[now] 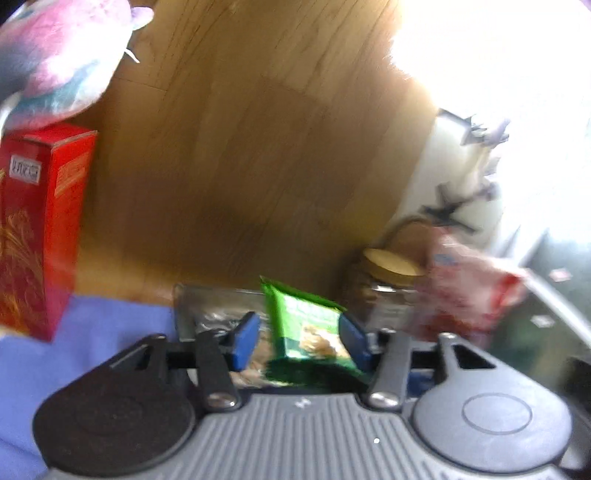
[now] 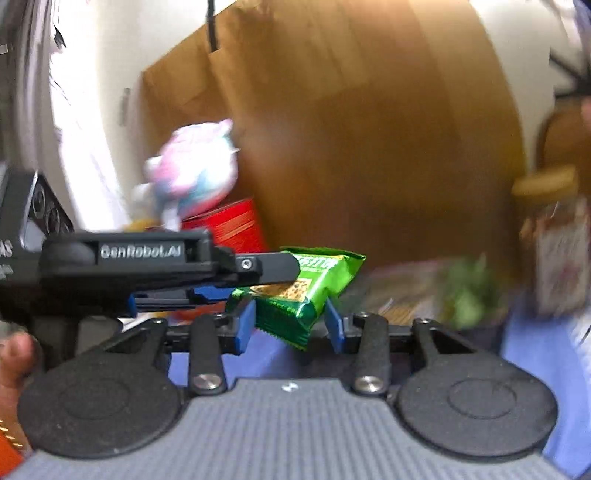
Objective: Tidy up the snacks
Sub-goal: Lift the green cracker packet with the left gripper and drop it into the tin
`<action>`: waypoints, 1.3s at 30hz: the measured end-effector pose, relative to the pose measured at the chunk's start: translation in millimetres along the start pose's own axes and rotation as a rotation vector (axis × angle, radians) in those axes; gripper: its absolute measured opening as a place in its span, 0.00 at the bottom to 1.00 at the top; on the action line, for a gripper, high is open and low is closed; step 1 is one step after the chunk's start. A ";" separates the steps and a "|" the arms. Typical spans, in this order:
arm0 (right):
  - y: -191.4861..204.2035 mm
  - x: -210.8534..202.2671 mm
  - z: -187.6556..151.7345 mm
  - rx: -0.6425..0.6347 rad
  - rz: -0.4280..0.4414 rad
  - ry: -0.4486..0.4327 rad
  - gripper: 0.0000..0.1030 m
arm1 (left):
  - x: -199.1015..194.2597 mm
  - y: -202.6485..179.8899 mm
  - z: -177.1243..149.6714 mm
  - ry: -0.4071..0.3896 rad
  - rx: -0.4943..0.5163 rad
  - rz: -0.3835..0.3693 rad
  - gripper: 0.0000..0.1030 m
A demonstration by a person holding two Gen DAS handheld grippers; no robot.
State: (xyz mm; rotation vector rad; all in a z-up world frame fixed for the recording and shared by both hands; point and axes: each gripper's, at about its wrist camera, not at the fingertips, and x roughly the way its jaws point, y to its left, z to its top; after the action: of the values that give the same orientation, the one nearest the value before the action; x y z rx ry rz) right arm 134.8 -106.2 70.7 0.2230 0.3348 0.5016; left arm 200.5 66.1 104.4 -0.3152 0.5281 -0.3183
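Open room lies in the middle, up to the far board [image 1: 258,147]. On the left a red box [image 1: 33,229] with a plush toy [image 1: 59,55] on top blocks passage. On the right stand a jar [image 1: 391,288] and a red-and-white bag [image 1: 469,291].

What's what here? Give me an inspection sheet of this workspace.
Surface: blue cloth.
Job's things: green snack packet held clear of the cloth; red box, gold-lidded jar, red-white bag.
Clutter: plush toy atop the red box.
Grippers: left gripper and right gripper both have the packet between their pads; which one grips is unclear.
Cables: possibly a dark cord hanging at top.
Surroundings: brown board behind; bright glare.
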 end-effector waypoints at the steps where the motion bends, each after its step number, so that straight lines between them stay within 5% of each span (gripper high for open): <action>1: -4.1 4.8 1.1 -0.019 -0.065 -0.004 0.45 | 0.7 -3.4 -2.5 -0.001 0.002 0.063 0.48; 2: -10.1 2.3 1.3 -0.011 -0.110 -0.006 0.47 | -5.3 -3.8 -8.4 -0.015 0.002 0.035 0.49; 4: -26.9 -17.1 -7.6 0.065 -0.049 -0.013 0.46 | -19.3 -1.2 -23.1 -0.006 -0.002 -0.044 0.49; 11: -30.9 -39.0 -67.8 0.058 -0.040 0.120 0.47 | -19.1 10.3 -67.7 0.158 -0.022 -0.018 0.53; 13: -19.6 -33.8 -74.9 0.006 -0.042 0.153 0.47 | -15.6 16.8 -78.0 0.192 -0.062 -0.022 0.59; 15: -14.8 -31.1 -79.4 -0.014 -0.039 0.191 0.47 | -9.8 17.7 -86.5 0.221 -0.090 -0.026 0.82; 17: -10.5 -20.1 -82.0 -0.037 -0.035 0.218 0.47 | -3.2 16.5 -92.9 0.240 -0.103 -0.029 0.85; 19: -3.8 -6.8 -83.3 -0.077 -0.038 0.247 0.47 | 4.9 16.0 -98.6 0.262 -0.105 -0.058 0.83; 21: 3.0 -4.5 -89.0 -0.106 -0.044 0.258 0.44 | 18.3 16.9 -104.9 0.323 -0.131 -0.081 0.52; 24: 11.5 5.2 -88.3 -0.138 -0.087 0.266 0.32 | 14.9 16.2 -101.4 0.310 -0.151 -0.064 0.50; 32: 23.3 -9.0 -54.2 -0.191 -0.097 0.034 0.32 | 2.7 -0.6 -42.3 0.137 -0.079 -0.074 0.50; 39: 0.3 48.1 -14.1 -0.130 -0.054 0.026 0.32 | 40.2 15.2 -8.6 0.116 -0.079 -0.001 0.49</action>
State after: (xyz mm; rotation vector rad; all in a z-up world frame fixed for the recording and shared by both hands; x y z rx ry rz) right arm 169.2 -79.9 45.3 0.0815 0.3317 0.4711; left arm 231.9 63.0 74.1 -0.3744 0.6561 -0.3182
